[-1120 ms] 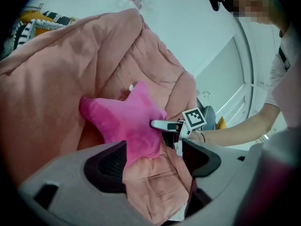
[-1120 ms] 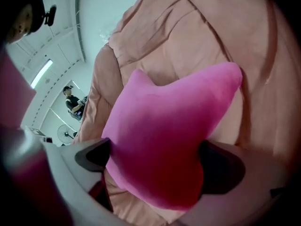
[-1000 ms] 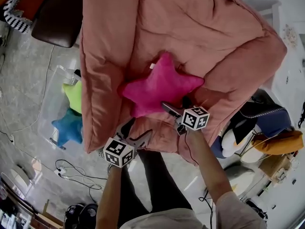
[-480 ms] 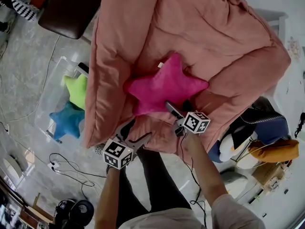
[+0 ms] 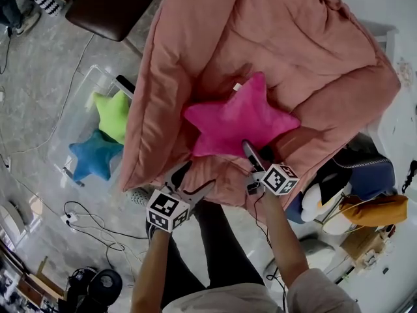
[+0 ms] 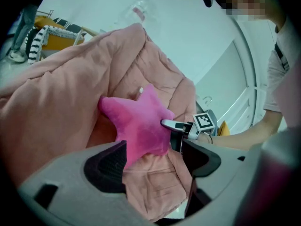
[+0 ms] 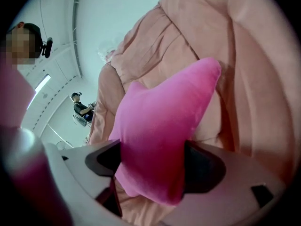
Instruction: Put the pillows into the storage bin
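Pillow tip hides inside right gripper, just closing on it; left gripper gapes

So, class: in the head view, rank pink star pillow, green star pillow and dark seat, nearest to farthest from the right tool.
1. Pink star pillow: the right tool has just been closing on it.
2. Green star pillow: in the bin, left.
3. Dark seat: top left.

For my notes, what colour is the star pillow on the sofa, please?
The star pillow is pink; head view.
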`<state>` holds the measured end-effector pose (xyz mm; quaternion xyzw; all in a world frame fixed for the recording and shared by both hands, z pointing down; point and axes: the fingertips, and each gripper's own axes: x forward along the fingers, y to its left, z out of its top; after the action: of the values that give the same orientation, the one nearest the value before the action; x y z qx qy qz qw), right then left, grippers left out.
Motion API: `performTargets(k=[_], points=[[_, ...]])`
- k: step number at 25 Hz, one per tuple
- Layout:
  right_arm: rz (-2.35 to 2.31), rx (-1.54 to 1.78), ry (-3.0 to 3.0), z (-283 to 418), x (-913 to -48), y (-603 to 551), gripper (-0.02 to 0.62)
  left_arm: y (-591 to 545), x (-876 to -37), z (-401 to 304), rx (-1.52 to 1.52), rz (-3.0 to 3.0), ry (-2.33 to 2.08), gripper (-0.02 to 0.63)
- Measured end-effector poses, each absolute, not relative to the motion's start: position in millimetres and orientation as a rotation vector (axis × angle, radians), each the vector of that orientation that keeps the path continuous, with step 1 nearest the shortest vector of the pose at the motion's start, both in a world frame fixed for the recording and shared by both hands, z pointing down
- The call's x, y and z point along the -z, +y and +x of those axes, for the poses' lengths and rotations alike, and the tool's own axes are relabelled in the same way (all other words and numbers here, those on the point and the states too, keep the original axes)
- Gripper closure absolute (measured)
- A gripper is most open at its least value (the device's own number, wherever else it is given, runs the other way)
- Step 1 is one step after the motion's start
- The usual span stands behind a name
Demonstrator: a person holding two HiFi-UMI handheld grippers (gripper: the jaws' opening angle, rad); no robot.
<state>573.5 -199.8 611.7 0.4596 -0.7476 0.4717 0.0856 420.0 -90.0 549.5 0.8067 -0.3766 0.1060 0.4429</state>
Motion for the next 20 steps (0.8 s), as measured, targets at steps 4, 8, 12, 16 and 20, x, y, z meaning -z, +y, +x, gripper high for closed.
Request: performTargets(k=[4, 8, 12, 16, 20], points=[[1.348, -1.399, -2.273, 581, -580, -184, 0.204, -92, -543, 413, -0.243, 2.014, -0.972, 0.233], [1.275, -1.437, -2.353, 576, -538, -168, 0.204, -100, -527, 404, -0.159, 2.006, -1.03, 0.233], [1.171, -1.45, -2.468, 556, -490, -163, 0.207, -103, -502, 403, -0.044, 2.057, -0.962, 0.229], [1.05, -1.441, -2.563, 529, -451, -166, 0.209, -103, -480, 396, 0.054, 2.106, -0.899, 0.222], [0.938, -1.414, -2.619, 492, -427, -168, 0.207, -97, -455, 364, 0.126, 2.112, -0.982, 0.222]])
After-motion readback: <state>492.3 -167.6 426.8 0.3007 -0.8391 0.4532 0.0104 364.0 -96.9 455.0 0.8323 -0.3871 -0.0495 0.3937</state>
